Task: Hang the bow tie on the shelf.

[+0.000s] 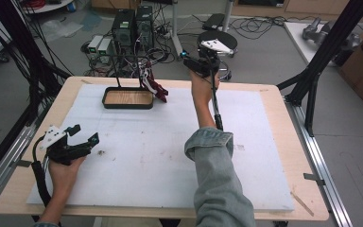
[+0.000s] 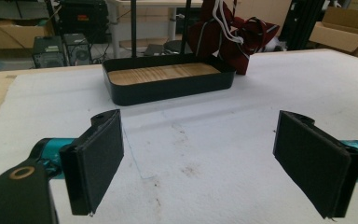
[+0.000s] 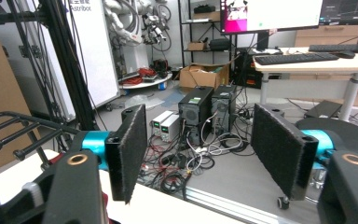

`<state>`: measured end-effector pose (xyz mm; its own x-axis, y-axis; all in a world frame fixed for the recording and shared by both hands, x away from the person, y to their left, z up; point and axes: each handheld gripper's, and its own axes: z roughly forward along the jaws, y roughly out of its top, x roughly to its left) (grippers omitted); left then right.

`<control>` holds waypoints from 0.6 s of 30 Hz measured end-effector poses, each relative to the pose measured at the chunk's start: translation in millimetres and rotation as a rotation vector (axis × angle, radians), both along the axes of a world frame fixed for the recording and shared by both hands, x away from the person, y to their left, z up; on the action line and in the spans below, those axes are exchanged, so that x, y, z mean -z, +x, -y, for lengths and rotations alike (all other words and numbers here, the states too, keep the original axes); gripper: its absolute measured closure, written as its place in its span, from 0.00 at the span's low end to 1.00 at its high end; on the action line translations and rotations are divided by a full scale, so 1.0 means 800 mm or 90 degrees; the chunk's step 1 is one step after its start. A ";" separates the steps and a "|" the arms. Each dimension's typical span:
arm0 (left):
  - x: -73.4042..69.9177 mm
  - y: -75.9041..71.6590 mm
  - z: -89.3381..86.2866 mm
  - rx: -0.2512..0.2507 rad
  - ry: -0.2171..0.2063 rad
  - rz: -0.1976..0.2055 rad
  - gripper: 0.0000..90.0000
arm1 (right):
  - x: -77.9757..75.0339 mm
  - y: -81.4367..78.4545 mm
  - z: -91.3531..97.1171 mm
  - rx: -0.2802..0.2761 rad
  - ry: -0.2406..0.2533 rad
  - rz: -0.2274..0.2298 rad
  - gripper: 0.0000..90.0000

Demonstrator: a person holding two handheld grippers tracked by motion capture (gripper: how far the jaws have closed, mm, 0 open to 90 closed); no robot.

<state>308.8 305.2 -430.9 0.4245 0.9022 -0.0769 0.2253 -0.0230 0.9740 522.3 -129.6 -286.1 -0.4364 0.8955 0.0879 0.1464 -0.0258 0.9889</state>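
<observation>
place: lab – computer towers (image 3: pixel 209 114) | loose cables (image 1: pixel 260 22) | monitor (image 3: pixel 270 14)

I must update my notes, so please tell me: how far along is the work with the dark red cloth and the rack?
Looks done: the dark red striped cloth with white cord hangs from the black metal rack above the black tray with a wooden floor. In hand: nothing; the right gripper is raised beyond the table's far edge, jaws apart and empty. The left gripper sits open over the white mat. Left: probably only bringing the right hand back.
</observation>
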 end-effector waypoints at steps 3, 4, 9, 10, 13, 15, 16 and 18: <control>0.000 0.000 0.000 0.000 0.000 0.000 0.18 | -0.003 -0.008 0.014 0.006 -0.004 0.009 0.37; 0.000 0.000 0.000 0.002 0.002 -0.002 0.18 | -0.004 -0.011 0.018 0.007 -0.003 0.010 0.36; 0.000 0.000 0.001 0.004 0.004 -0.003 0.18 | -0.005 -0.027 0.044 0.015 -0.006 0.017 0.33; 0.000 0.000 0.001 0.003 0.004 -0.003 0.18 | -0.005 -0.029 0.048 0.015 -0.007 0.017 0.32; 0.000 0.000 0.001 0.003 0.005 -0.004 0.18 | -0.006 -0.038 0.064 0.018 -0.007 0.010 0.30; 0.000 0.000 0.001 0.002 0.005 -0.004 0.18 | -0.007 -0.046 0.075 0.023 -0.006 0.018 0.30; 0.000 0.000 0.001 0.002 0.005 -0.004 0.18 | -0.007 -0.049 0.081 0.024 -0.005 0.018 0.30; 0.000 0.000 0.001 0.003 0.007 -0.004 0.18 | -0.006 -0.055 0.092 0.022 -0.001 0.015 0.29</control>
